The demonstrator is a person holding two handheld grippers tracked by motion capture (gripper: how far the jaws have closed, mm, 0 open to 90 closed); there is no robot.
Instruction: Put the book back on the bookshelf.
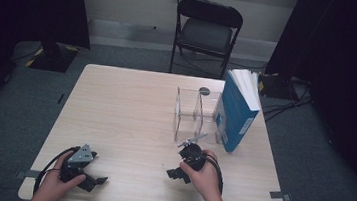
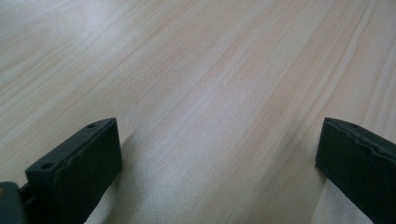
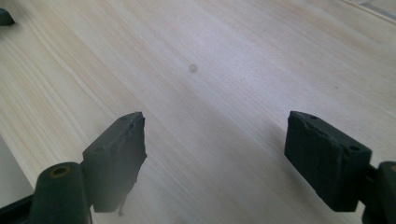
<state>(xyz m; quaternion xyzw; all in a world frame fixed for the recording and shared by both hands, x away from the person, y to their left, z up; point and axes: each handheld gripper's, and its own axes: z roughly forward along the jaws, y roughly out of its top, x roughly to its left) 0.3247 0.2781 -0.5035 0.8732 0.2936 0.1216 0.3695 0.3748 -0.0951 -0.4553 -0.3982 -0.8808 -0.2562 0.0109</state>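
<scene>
Both hands are resting at the near edge of the surface (image 1: 130, 105): the left hand-held gripper (image 1: 100, 180) is lying low, while the right hand-held gripper (image 1: 173, 173) is hovering just before a clear acrylic box (image 1: 192, 113) and an upright blue book (image 1: 235, 111). Looking along the left hand-held gripper (image 2: 219, 140), its jaws are standing wide over bare wood. Along the right hand-held gripper (image 3: 215, 140), the jaws are likewise gaping wide, gripping nothing.

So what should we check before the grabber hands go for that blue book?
1. Right gripper jaws open, nothing between them: ok.
2. Left gripper jaws open and holding nothing: ok.
3. Blue book standing upright beside the clear holder: ok.
4. Bare table between the right gripper and the book: ok.
5. Left gripper parked near the table's front edge, away from the book: ok.
6. Whether the book leans on the holder or stands free: cannot tell.
</scene>
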